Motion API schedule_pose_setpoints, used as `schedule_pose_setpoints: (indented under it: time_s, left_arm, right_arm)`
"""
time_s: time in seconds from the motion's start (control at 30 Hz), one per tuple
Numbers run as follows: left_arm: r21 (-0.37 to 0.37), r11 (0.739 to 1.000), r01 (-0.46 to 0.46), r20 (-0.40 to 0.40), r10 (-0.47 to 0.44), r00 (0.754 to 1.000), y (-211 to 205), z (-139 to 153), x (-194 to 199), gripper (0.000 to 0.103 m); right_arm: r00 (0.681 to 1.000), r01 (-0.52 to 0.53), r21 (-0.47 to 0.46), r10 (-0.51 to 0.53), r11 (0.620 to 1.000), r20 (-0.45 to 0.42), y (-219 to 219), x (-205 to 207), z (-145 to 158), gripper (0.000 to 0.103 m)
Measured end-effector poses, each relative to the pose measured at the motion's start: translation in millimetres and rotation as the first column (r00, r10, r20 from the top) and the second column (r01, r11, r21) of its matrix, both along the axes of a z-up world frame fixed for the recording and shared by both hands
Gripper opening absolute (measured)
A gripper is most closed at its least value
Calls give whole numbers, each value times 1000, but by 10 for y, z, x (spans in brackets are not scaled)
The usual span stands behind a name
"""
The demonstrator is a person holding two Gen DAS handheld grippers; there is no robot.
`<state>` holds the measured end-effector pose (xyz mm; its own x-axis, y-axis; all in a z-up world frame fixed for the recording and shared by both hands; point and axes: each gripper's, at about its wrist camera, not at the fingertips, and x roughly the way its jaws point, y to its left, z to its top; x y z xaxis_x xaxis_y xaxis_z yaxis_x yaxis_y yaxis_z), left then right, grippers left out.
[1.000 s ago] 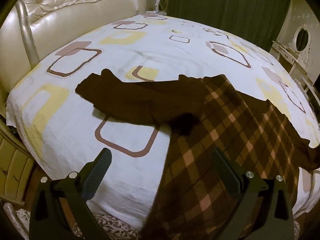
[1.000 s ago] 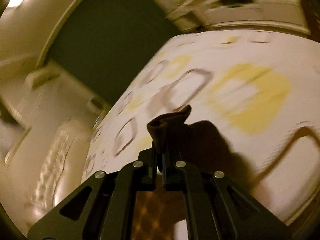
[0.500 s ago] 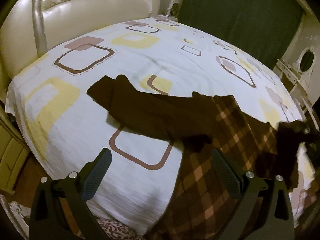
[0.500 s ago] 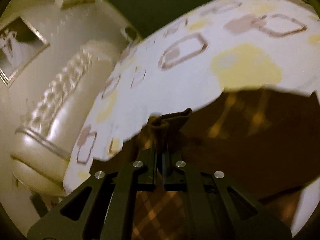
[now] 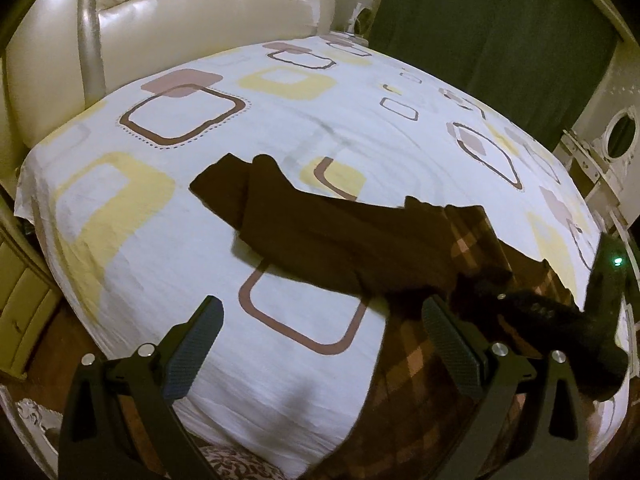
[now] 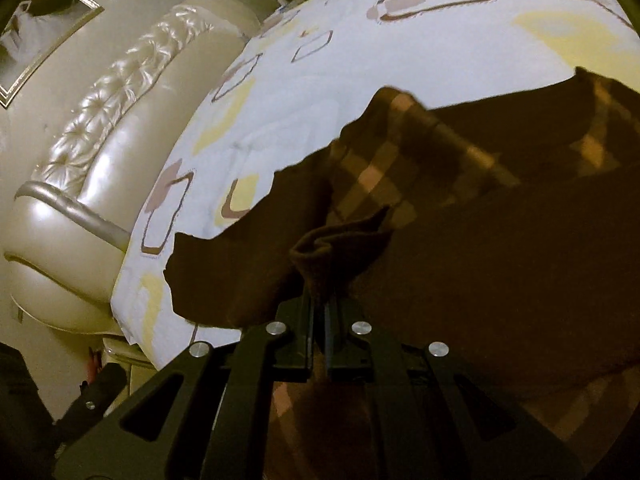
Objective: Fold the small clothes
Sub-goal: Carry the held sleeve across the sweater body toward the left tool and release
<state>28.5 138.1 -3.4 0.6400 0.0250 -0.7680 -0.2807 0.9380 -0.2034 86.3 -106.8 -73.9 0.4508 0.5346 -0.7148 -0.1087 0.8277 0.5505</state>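
A dark brown garment with a plaid body lies on the bed. Its plain brown left sleeve stretches out to the left. My left gripper is open and empty, above the bed's near edge, left of the plaid body. My right gripper is shut on the bunched end of the other brown sleeve and holds it over the plaid body. It also shows in the left wrist view at the right, over the garment.
A cream tufted headboard stands at the far left. A dark green curtain hangs behind the bed. A white vanity with an oval mirror is at the right. A wooden bedside cabinet sits low on the left.
My right gripper has swung the sleeve from out over the bare bed inward across the plaid body. It has come into the left wrist view. The left gripper stayed open and shifted slightly.
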Motion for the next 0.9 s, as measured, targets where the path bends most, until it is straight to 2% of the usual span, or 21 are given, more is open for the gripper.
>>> schedule_pose_setpoints:
  time_s: [0.47,0.57,0.7,0.8,0.9]
  left_arm:
    - [-21,1000,-19,-9,19,1000,333,-93,90,99]
    - [-69,998,7,-7,-8,1000,392,-126,127,99]
    - [-179,982,58,-9,-61,998,520,-211,226,99]
    - [-228,971,73,-20,-79,997,521,-284,261,99]
    - [-301,950,84,-38,-100,994,439,-422,319,99]
  right_arm:
    - [998,-23,6,23,1000,-64,212,59,-296,6]
    - [998,-23,33,25,999,-64,183,59,-311,9]
    - [997,-13,101,20,995,-69,9,7,-248,28]
    - [1000,4,121,-1,993,-24,-169,-103,-108,47]
    - [999,38,128,-40,991,16,-375,-216,7,50]
